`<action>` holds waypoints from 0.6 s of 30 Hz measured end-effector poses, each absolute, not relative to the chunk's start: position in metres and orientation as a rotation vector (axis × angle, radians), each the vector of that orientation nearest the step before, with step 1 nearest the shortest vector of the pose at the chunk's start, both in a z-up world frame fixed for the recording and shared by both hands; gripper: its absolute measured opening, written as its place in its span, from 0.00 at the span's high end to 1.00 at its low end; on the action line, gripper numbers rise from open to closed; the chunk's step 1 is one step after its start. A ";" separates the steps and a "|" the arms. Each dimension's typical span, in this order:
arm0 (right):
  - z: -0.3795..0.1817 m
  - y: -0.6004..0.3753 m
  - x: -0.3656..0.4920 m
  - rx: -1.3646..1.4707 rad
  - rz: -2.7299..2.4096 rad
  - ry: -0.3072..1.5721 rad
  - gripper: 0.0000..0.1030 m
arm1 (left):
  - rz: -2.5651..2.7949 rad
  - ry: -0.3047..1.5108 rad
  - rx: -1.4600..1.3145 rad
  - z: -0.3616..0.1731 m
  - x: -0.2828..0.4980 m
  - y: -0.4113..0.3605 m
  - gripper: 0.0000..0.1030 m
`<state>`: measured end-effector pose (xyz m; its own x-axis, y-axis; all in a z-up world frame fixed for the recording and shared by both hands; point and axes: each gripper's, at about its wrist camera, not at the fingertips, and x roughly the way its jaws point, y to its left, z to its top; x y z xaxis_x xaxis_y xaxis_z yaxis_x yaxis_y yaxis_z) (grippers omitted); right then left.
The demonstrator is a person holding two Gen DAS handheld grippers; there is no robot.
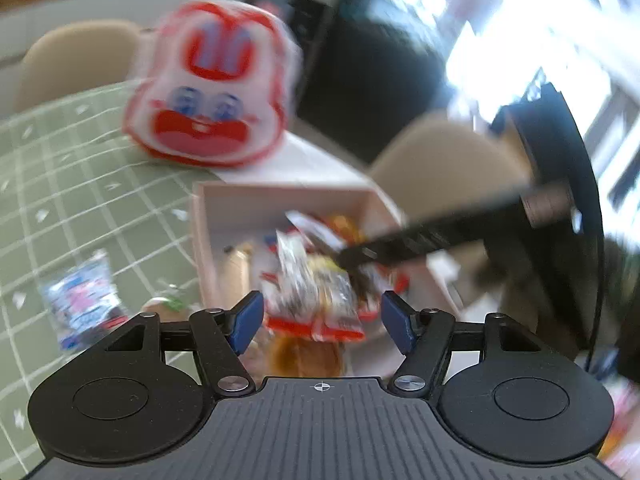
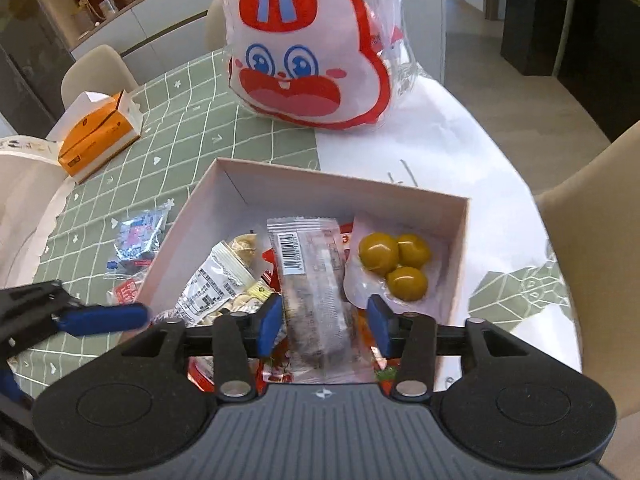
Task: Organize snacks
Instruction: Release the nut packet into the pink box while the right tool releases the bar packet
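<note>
**A:** What's hard to make out?

**B:** The left wrist view is smeared by motion blur. The pale pink open cardboard box [image 1: 280, 200] shows only as a soft outline, and the wrappers inside it run together. A dark bar, the right gripper [image 1: 420, 240], cuts across the box's right side and hides the snacks under it. A blue-and-white foil snack packet [image 1: 82, 300] left of the box is too blurred to read.

**A:** And the other view?

**B:** Sharp. The box [image 2: 340, 188] sits on the tabletop [image 2: 440, 152], partly on its green grid-patterned cloth [image 2: 180, 128]. Inside lie a clear-wrapped dark snack bar with a barcode [image 2: 312, 280], a pouch of three yellow-green round fruits [image 2: 394, 268] at the box's right side, and a clear bag of pale nuts [image 2: 224, 276] at its left. Red wrappers below them are mostly covered. The near wall of the box is hidden behind the gripper body.

**A:** The grippers?

**B:** The right gripper [image 2: 324, 320] points down into the box, fingers spread, the snack bar lying between them; I cannot tell whether they touch it. The left gripper [image 1: 322, 322] hovers over the box's near edge, fingers spread, gripping nothing. One blue finger of the left gripper [image 2: 100, 318] pokes in left of the box.

**A:** Beyond the box?

**B:** A large white-and-red rabbit-face plush bag in clear plastic [image 2: 308, 48] stands behind it. An orange carton with an open white flap [image 2: 96, 136] lies well to the box's left.
</note>
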<state>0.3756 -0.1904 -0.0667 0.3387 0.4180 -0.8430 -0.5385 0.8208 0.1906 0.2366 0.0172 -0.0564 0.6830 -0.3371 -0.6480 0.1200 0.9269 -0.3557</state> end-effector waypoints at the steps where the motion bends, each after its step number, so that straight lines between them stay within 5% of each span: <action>1: -0.058 -0.194 0.372 -0.123 0.629 1.027 0.50 | -0.234 0.759 -0.356 -0.052 0.236 0.034 0.32; 4: -0.032 -0.191 0.363 -0.141 0.625 0.948 0.36 | -0.041 0.706 -0.506 -0.050 0.238 0.092 0.32; 10: -0.017 -0.152 0.350 -0.177 0.675 0.964 0.36 | 0.255 0.854 -0.541 -0.090 0.274 0.142 0.32; 18: -0.026 -0.077 0.342 -0.275 0.704 0.976 0.37 | 0.173 0.867 -0.206 -0.116 0.319 0.112 0.37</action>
